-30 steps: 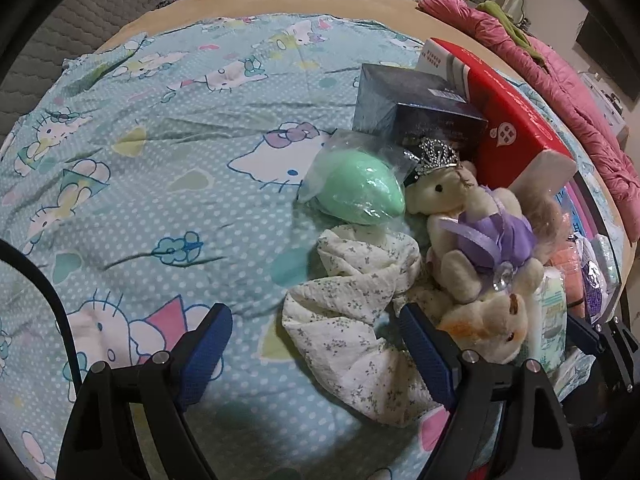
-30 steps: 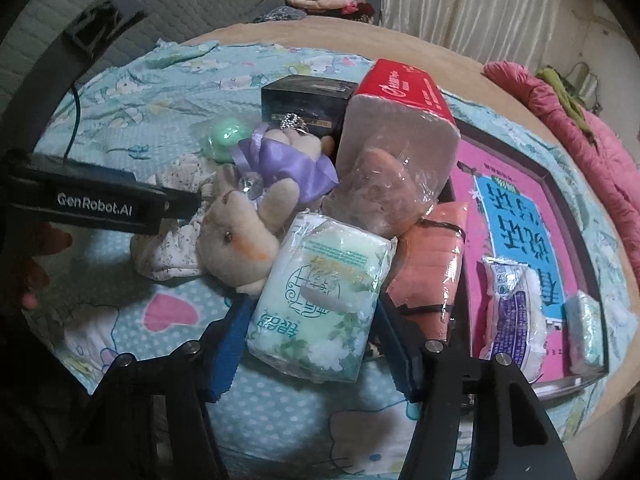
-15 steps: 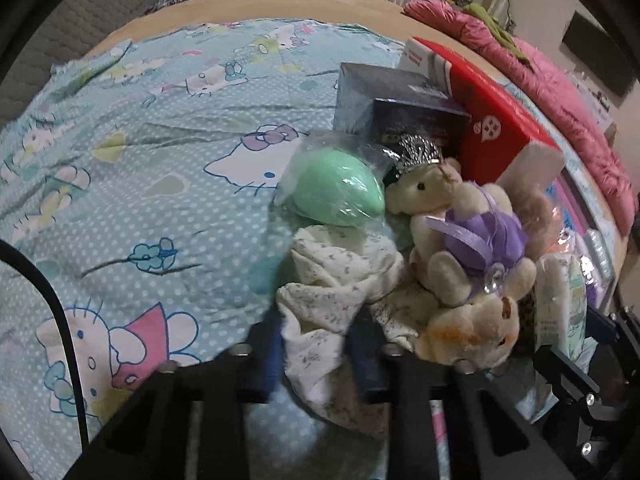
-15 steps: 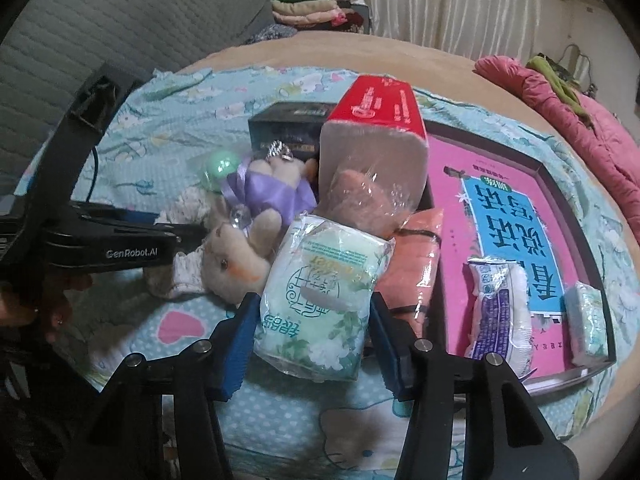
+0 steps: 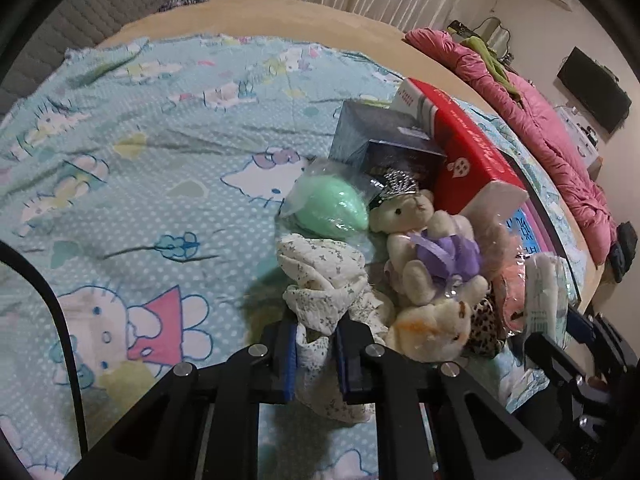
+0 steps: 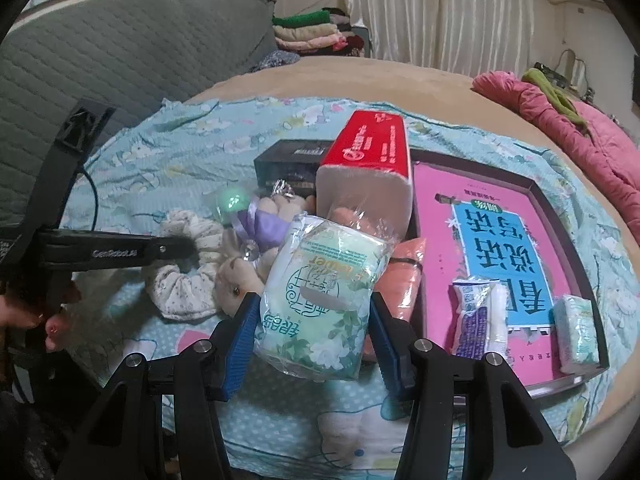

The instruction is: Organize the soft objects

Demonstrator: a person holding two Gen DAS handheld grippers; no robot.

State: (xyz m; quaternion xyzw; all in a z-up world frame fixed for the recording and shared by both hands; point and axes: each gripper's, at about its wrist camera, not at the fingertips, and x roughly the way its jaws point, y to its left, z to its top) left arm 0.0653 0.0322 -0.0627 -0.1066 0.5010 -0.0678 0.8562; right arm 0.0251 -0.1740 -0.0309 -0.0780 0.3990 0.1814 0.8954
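Observation:
My left gripper is shut on a white floral cloth, its blue pads pinching the folds near the bed's front. The cloth also shows in the right wrist view, bunched under the left gripper's black arm. Beside it lie a crowned teddy in a purple dress, a cream plush and a bagged green ball. My right gripper is shut on a green-and-white tissue pack, lifted off the blue Hello Kitty sheet.
A red tissue box and dark boxes stand behind the toys. An orange bundle leans by a pink tray holding two small packs. A pink quilt lies at the bed's right edge. A person's hand grips the left tool.
My left gripper closed from wide open onto the floral cloth and lifted it slightly. My right gripper rose with the tissue pack held between its pads.

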